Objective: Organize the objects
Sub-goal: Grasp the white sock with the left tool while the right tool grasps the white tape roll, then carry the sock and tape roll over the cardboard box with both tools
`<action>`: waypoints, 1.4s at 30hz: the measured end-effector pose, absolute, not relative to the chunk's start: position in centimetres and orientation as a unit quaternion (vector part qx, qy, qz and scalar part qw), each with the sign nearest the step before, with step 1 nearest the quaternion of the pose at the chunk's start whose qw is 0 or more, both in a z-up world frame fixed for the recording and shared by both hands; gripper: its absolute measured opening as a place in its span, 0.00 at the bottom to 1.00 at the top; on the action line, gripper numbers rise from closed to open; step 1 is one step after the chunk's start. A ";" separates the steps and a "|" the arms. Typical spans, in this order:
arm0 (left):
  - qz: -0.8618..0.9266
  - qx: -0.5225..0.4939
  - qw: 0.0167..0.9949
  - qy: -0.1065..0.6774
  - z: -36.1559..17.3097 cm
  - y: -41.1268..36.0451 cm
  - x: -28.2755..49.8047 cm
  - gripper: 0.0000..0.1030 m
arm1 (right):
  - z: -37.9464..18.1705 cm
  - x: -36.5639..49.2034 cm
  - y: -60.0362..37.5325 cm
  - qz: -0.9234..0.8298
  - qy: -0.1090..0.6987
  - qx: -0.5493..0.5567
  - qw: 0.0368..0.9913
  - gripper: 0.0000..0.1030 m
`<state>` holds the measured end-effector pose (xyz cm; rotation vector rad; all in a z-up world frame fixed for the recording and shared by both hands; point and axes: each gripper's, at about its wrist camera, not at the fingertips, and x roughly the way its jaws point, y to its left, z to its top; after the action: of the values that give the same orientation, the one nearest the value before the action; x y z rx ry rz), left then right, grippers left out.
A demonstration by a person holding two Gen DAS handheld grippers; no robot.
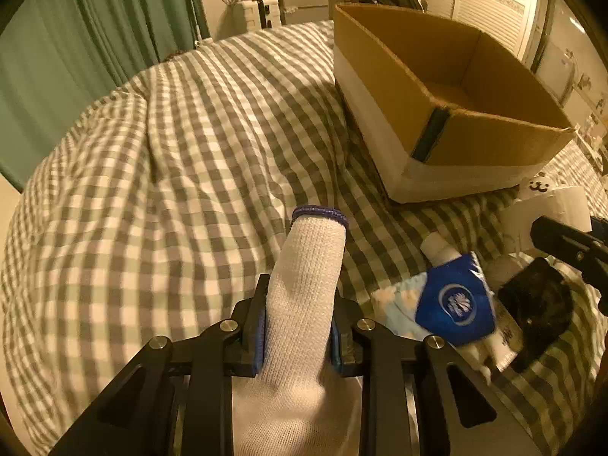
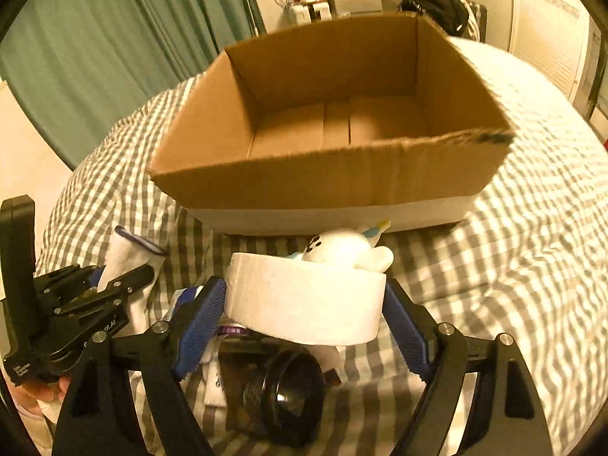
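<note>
White knit sock (image 1: 304, 288) sits clenched between the jaws of the left gripper (image 1: 298, 326), its purple-edged cuff pointing up and forward above the checked bed cover (image 1: 171, 174). It looks soft, light and limp, so I judge it will sag or fold wherever it is let go; the present hold low on its body seems secure enough, and nothing about it is fragile. The right gripper (image 2: 304, 304) has its jaws spread around a white paper roll (image 2: 306, 300), blue pads (image 2: 201, 323) at either end; whether they press it firmly I cannot tell for sure, though they appear to be grasping it. That roll should be light and crushable, so a gentle squeeze across its ends suits it best.

Ahead of both stands the open cardboard box (image 2: 266, 186), with nothing visible inside, resting on the bed, its near wall just beyond a white plush toy (image 2: 342, 249). The rim is ragged and fairly tall, so either item must be lifted clear of it before lowering. Under the right gripper lie a black camera (image 2: 281, 391) and a blue-labelled tube (image 1: 456, 304), crowded together; room is tight there, while the bed to the left is bare. The mattress is soft, so the box may tip if knocked
</note>
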<state>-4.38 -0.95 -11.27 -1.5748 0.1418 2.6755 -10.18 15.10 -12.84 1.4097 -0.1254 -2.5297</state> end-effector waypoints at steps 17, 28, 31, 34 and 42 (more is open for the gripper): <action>0.898 -0.436 0.025 0.051 -2.3 0.9 0.2 0.25 | -3.0 -6.0 16.7 -0.901 -0.019 0.419 0.110 0.80; 0.918 -0.392 0.031 0.052 3.2 2.1 -1.1 0.25 | 0.6 -4.9 16.6 -0.914 -0.004 0.392 0.106 0.80; 0.922 -0.382 0.032 0.057 4.2 2.9 -1.9 0.24 | 1.2 -5.5 16.5 -0.916 0.005 0.386 0.106 0.80; 0.925 -0.374 0.038 0.060 5.2 3.7 -3.1 0.24 | 1.9 -6.2 16.2 -0.921 0.018 0.376 0.104 0.80; 0.929 -0.363 0.051 0.057 6.7 5.3 -8.4 0.24 | 4.9 -10.3 16.4 -0.933 0.032 0.344 0.103 0.80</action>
<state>-8.36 5.25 6.65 -1.1060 0.1730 2.8269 -10.34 16.37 4.86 1.0152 0.0935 -2.7522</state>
